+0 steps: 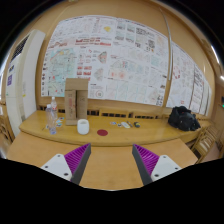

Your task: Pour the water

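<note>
From the gripper view, the gripper [111,165] hangs over the near wooden table [110,170] with its two fingers spread wide, purple pads [72,160] facing each other across bare tabletop. Nothing sits between them and nothing touches them.

The things that matter stand well beyond the fingers, on the far side of a long wooden table [140,130] that runs across the room, and off toward the left finger's side. There a clear plastic bottle [52,118] stands upright, its long axis vertical, with a brown cardboard box [76,103] just behind it and a white cup [83,126] just to its right. A small red lid-like disc [103,132] lies farther along, and a black bag [184,119] sits at the far right end. Posters [115,50] cover the wall behind.

I'd judge the pour hasn't started: the claw must first travel forward and leftward to meet the bottle side-on.
</note>
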